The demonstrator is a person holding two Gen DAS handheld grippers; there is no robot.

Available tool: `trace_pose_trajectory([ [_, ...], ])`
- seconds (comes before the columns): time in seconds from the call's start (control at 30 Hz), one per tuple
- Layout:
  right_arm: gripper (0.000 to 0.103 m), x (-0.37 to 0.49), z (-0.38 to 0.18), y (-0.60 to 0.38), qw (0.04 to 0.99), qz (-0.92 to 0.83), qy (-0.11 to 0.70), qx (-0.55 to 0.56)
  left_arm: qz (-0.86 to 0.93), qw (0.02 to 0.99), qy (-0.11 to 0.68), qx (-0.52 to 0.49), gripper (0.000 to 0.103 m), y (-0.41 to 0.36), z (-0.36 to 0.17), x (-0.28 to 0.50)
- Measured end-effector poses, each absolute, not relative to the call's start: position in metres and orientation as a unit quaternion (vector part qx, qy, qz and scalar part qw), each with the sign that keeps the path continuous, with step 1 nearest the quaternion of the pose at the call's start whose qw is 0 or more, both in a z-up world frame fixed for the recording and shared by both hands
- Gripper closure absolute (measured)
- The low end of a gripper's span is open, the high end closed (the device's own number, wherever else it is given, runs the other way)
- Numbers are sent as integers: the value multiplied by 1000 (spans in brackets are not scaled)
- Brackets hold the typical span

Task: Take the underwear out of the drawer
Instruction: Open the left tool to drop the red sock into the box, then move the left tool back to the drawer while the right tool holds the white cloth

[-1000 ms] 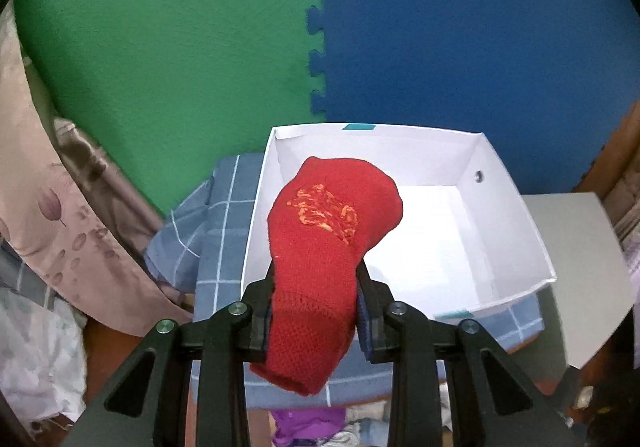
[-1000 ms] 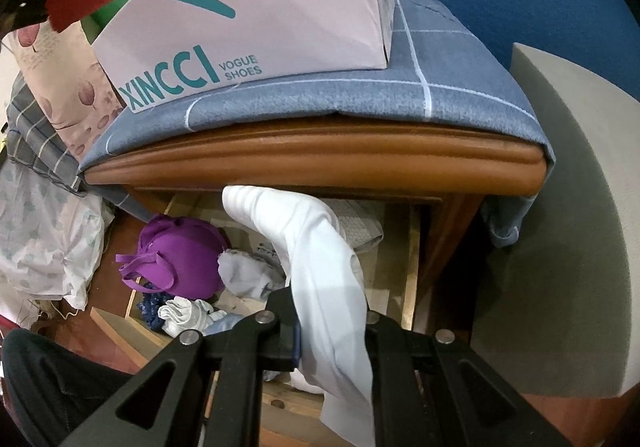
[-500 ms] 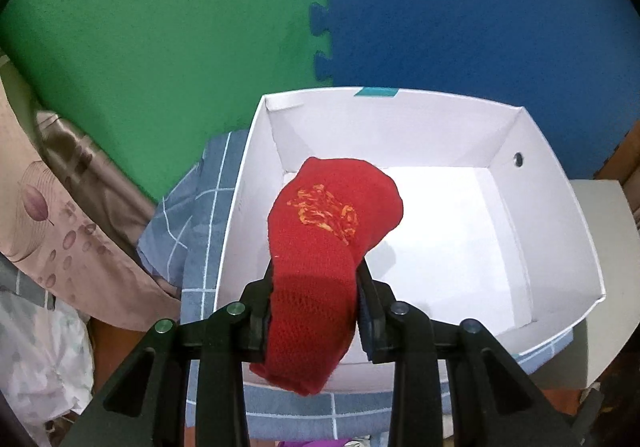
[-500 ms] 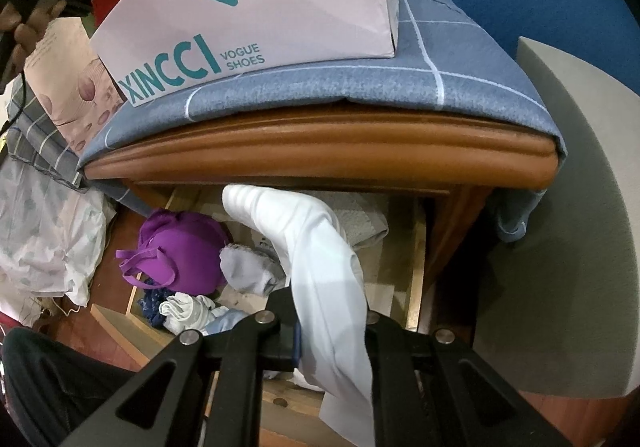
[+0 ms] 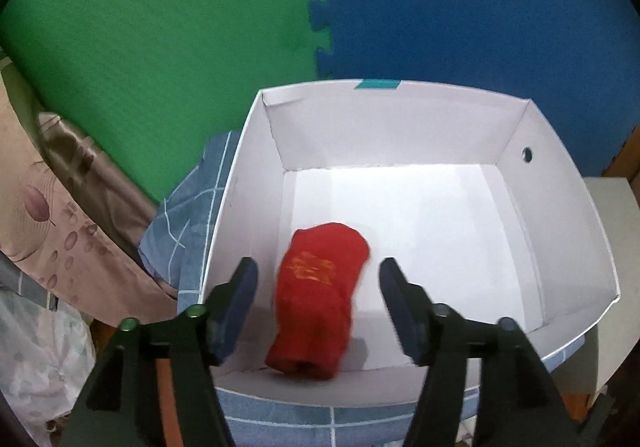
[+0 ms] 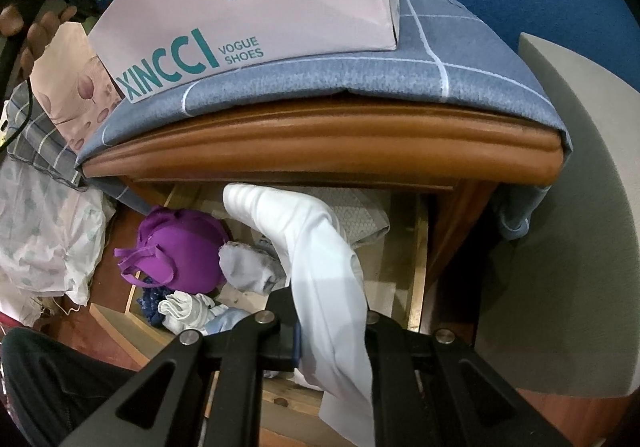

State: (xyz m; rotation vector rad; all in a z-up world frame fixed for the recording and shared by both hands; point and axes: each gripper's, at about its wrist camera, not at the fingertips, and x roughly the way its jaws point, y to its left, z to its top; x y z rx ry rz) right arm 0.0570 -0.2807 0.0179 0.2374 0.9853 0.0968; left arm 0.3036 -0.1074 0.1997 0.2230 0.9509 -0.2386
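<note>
Underwear here is split between two places. A red knitted piece [image 5: 320,299] lies in the white shoe box [image 5: 560,183], near its 6 o'clock wall, and the left gripper [image 5: 316,303] stands above it with jaws that have just been opening: both pads are clear of the cloth, so it is let go, though it sits between them. The box rests on a blue checked cloth [image 6: 360,75] over the wooden cabinet top [image 6: 320,143], a handy spot directly above the drawer.

In the right wrist view, the right gripper [image 6: 332,335] is clenched tight on a white garment [image 6: 320,247], which rises from the jaws toward 11 o'clock and droops at its tip. It hangs over the open drawer [image 6: 416,271], probably waiting for the box to be free. Below, at 9 o'clock from the white piece, a purple bra [image 6: 180,247], a grey item [image 6: 248,267] and a white bundle [image 6: 188,307] remain in the drawer, so I judge the job partly done.
</note>
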Motion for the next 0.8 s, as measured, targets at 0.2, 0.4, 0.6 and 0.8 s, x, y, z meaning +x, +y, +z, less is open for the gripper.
trace_pose_trajectory([
  [0.2,93,58,17,-280,874,45,472,111,-116,891,424,111,34,-104,212,281],
  [0.4,93,58,18,-277,876,40,469,104,-118,911,378,114,30,-90,229,228],
  [0.6,93,55,26,-272,884,23,459,83,-99,920,373,72,24,-54,212,173],
  [0.8,93,53,39,-265,887,14,457,59,-68,916,395,30,24,-21,168,138],
])
